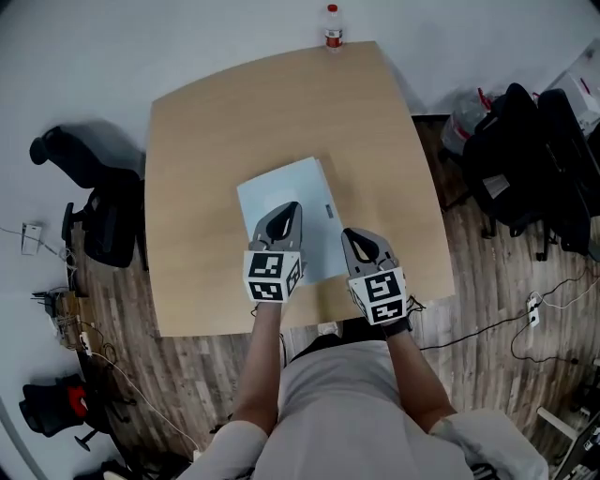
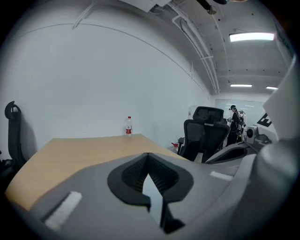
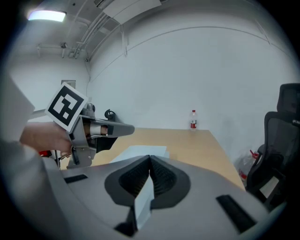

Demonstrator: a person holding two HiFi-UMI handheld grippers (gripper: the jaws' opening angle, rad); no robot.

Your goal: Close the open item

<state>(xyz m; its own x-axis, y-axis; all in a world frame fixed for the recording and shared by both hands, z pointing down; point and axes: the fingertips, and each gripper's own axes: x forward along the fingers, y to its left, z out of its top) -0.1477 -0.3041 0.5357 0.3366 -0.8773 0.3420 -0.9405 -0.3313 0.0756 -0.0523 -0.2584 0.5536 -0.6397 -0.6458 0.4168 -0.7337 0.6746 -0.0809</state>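
A flat, pale blue rectangular case (image 1: pixel 281 192) lies in the middle of the wooden table (image 1: pixel 206 141), with a small grey tab (image 1: pixel 330 210) on its right side. It looks flat. My left gripper (image 1: pixel 287 208) hovers over its near half, jaws shut, tips meeting (image 2: pixel 148 155). To the right, my right gripper (image 1: pixel 354 236) is over the case's near right edge, also shut (image 3: pixel 150 158). The right gripper view shows the case (image 3: pixel 140 151) ahead and the left gripper (image 3: pixel 93 131) beside it. I see nothing between either pair of jaws.
A water bottle (image 1: pixel 333 28) stands at the table's far edge, also visible as the bottle (image 2: pixel 128 125) and the bottle (image 3: pixel 193 119) in the gripper views. Black office chairs stand to the left (image 1: pixel 103 206) and right (image 1: pixel 525 159). Cables lie on the wood floor.
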